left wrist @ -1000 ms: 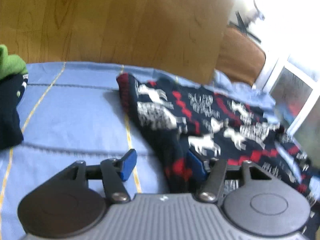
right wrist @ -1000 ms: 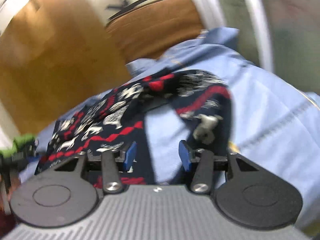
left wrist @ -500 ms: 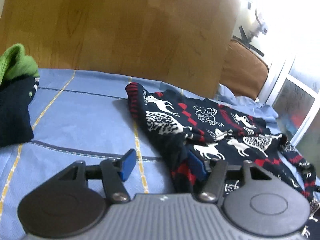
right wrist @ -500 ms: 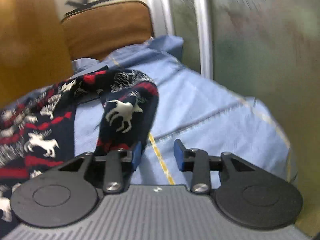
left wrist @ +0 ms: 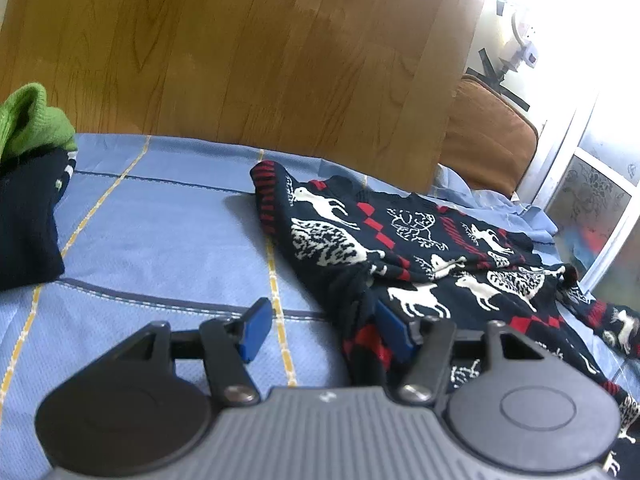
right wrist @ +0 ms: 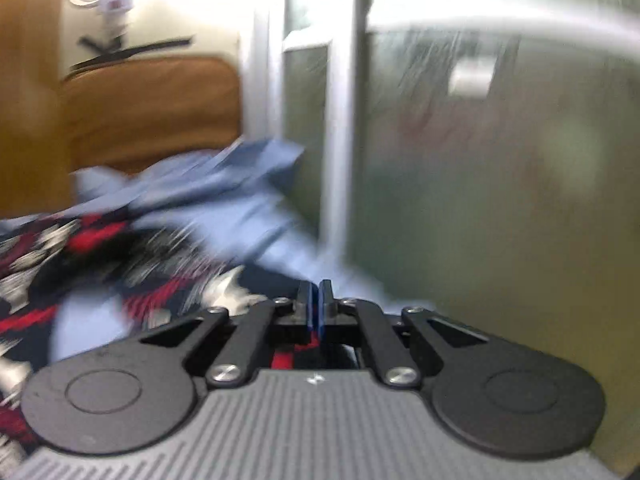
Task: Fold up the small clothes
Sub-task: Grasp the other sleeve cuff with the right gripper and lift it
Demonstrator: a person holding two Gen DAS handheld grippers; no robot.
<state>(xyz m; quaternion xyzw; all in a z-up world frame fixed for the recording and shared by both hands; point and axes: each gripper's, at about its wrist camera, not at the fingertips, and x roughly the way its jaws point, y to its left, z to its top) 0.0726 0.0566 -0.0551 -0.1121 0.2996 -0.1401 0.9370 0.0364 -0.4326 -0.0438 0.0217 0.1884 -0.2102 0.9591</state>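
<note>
A navy sweater (left wrist: 420, 256) with white deer and red patterns lies spread on the blue bedsheet (left wrist: 160, 240). My left gripper (left wrist: 320, 328) is open at the sweater's near left edge; its right finger (left wrist: 392, 332) is tucked against the dark fabric, its left finger (left wrist: 254, 328) over bare sheet. In the blurred right wrist view the sweater (right wrist: 140, 272) lies to the left. My right gripper (right wrist: 315, 308) is shut, with red and dark fabric showing just behind the closed pads; whether it pinches the sweater is unclear.
A wooden headboard (left wrist: 240, 60) stands behind the bed. A dark garment (left wrist: 24, 232) and a green one (left wrist: 32, 124) lie at the left. A brown cushion (left wrist: 488, 148) and a glass door (right wrist: 480, 160) are at the right.
My right gripper closed from open and swung right along the sweater's edge. My left gripper stayed open at the sweater's left edge, with the view tilting slightly.
</note>
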